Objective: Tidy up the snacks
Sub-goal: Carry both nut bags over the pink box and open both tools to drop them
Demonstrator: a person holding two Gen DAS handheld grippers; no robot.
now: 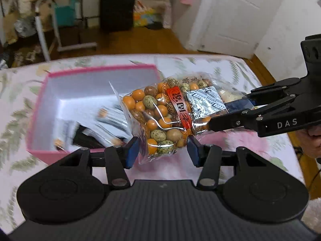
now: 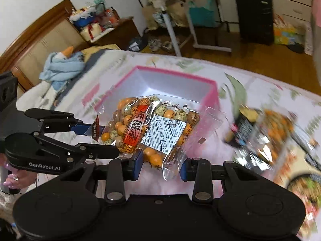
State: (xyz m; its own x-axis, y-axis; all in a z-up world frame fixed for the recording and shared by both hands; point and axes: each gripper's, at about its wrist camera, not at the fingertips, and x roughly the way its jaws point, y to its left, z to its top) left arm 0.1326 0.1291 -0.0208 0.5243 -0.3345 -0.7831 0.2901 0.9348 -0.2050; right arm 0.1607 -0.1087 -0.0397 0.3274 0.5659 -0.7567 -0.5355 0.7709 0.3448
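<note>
A clear bag of orange, brown and speckled coated nuts (image 1: 160, 116) with a red label hangs above the floral bedsheet, beside an open pink box (image 1: 38, 108). My left gripper (image 1: 163, 150) is shut on the bag's near end, one blue pad on each side. My right gripper (image 1: 228, 113) comes in from the right and clamps the bag's other end. In the right wrist view the bag (image 2: 152, 128) sits between the right gripper (image 2: 161, 167) pads, with the left gripper (image 2: 97, 139) pinching its left edge. The pink box (image 2: 176, 74) lies just behind.
Several flat packets (image 1: 90, 128) lie inside the box. More snack bags (image 2: 268, 134), blurred, lie on the bed to the right. A plush goose in a blue scarf (image 2: 64, 64) rests near the headboard. A rolling table (image 1: 50, 20) and black suitcase (image 1: 117, 6) stand on the floor beyond.
</note>
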